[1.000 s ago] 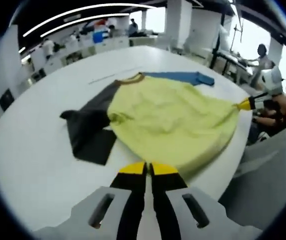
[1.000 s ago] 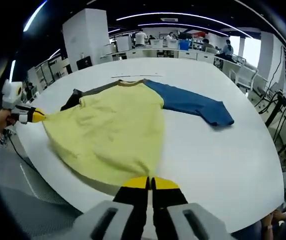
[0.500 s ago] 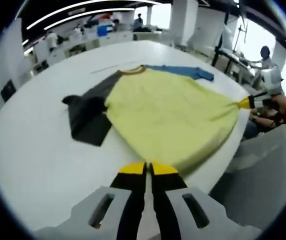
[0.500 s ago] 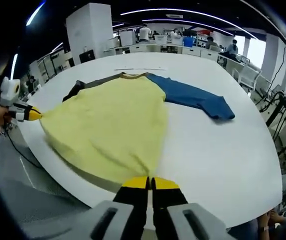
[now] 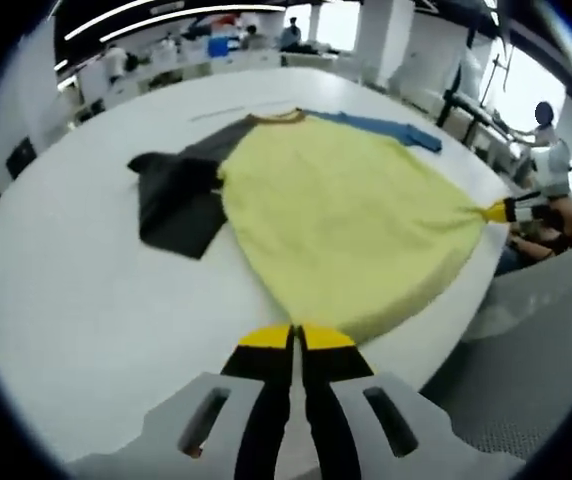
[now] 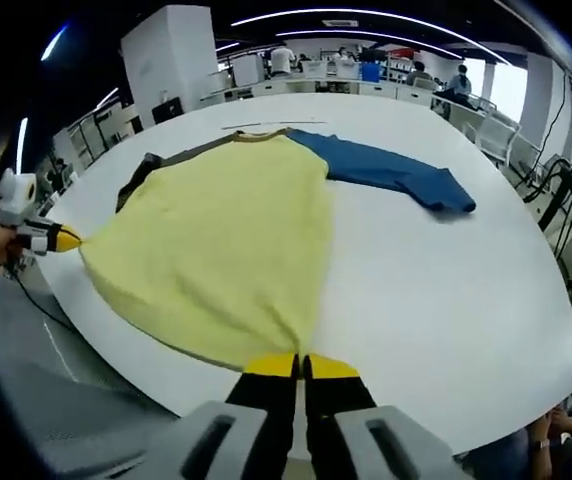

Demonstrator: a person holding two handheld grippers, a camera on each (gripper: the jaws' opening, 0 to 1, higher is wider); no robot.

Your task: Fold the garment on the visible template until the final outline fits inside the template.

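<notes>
- The table (image 6: 446, 300) was big, white and round, and the shirt (image 6: 216, 240) lay flat on it, hem right at the near edge where we stood, collar pointing away.
- Risk first: with both hem corners stretched at the rim, we judged a careless pull could drag the body off the edge and out of the workspace.
- We saw no template outline clearly, so a fold could have landed off target.
- The shirt looked taut: yellow body, blue sleeve (image 6: 396, 175) lying out straight, dark sleeve (image 5: 176, 195) crumpled and doubled over.
- Our left gripper (image 5: 297, 340) had its jaws pressed together, pinching one hem corner.
- Our right gripper (image 6: 302, 368) likewise pinched the other corner, jaws tight on the cloth.
</notes>
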